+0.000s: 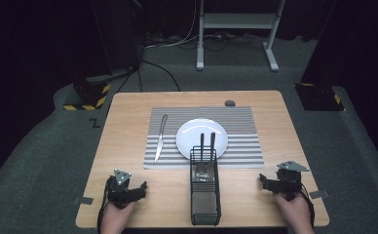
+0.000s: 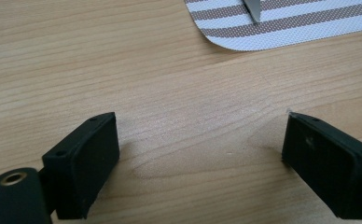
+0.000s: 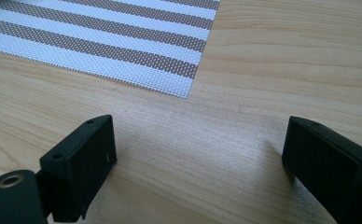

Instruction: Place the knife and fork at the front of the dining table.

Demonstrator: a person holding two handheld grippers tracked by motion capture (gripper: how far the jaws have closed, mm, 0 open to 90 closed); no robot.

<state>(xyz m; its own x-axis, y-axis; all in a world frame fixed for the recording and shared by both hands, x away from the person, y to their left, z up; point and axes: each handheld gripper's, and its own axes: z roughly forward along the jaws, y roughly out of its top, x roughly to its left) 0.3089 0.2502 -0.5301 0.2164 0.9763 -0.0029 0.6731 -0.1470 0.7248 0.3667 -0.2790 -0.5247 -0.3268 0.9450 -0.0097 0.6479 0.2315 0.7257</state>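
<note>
Wooden table (image 1: pixel 128 146) carries a striped placemat (image 1: pixel 245 146), knife (image 1: pixel 160 138), white plate (image 1: pixel 189 139) and wire caddy (image 1: pixel 205 204) between left gripper (image 1: pixel 141 187) and right gripper (image 1: pixel 263 179). Left gripper view: jaws apart over bare wood, knife tip (image 2: pixel 254 9) ahead. Right gripper view: jaws apart near the placemat corner (image 3: pixel 170 74).

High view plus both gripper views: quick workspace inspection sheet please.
Surface: wooden table, striped placemat centred.
Job's things: knife on placemat left of white plate; black wire caddy at near edge, two dark handles upright in it.
Clutter: small dark object at far edge.
Grippers: left gripper and right gripper open, empty, near the table's front corners.
Cables: one from left gripper; more on floor.
Surroundings: grey carpet, white stand, hazard-striped bases.
</note>
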